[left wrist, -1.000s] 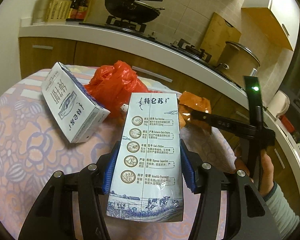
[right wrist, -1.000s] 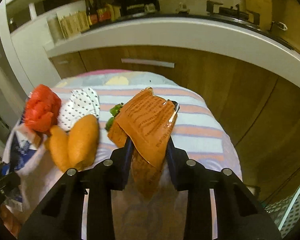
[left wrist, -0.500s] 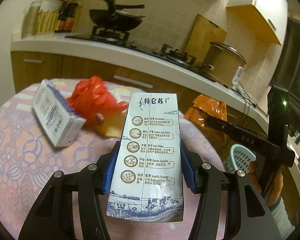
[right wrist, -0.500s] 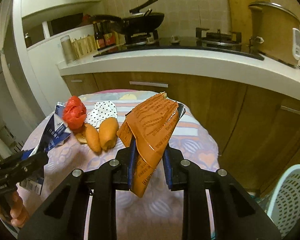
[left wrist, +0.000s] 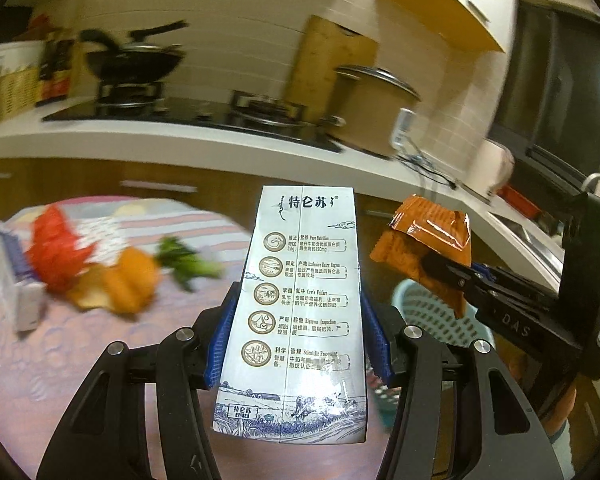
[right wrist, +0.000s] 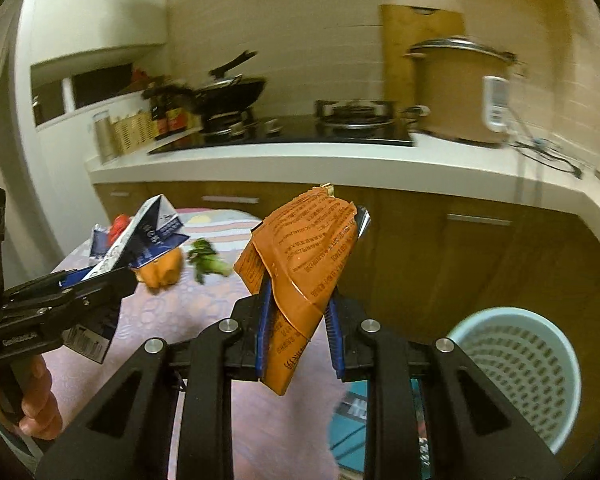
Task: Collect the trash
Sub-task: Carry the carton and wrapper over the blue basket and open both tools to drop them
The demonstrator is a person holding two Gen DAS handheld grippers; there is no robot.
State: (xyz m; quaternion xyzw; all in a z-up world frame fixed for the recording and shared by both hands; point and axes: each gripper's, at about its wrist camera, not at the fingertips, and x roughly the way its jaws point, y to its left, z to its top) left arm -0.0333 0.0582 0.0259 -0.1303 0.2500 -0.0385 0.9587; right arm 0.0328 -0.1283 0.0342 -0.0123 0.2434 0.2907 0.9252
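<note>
My left gripper (left wrist: 296,336) is shut on a flattened white-and-blue milk carton (left wrist: 300,304), held upright above the table. In the right wrist view that carton (right wrist: 140,240) sticks out of the left gripper (right wrist: 112,276) at the left edge. My right gripper (right wrist: 298,320) is shut on a crumpled orange snack wrapper (right wrist: 304,256); from the left wrist view the wrapper (left wrist: 424,248) hangs over a pale blue perforated waste basket (left wrist: 440,316). The same basket (right wrist: 520,368) stands on the floor at the lower right of the right wrist view.
On the patterned tablecloth (left wrist: 60,352) lie a second milk carton (left wrist: 18,280), a red plastic bag (left wrist: 56,256), orange bread rolls (left wrist: 124,280) and a green vegetable scrap (left wrist: 188,266). Behind runs a kitchen counter (right wrist: 340,160) with a wok, stove and rice cooker.
Both grippers rose and swung right with their loads, away from the table's middle. The waste basket came into view. The right jaws tightened slightly on the wrapper.
</note>
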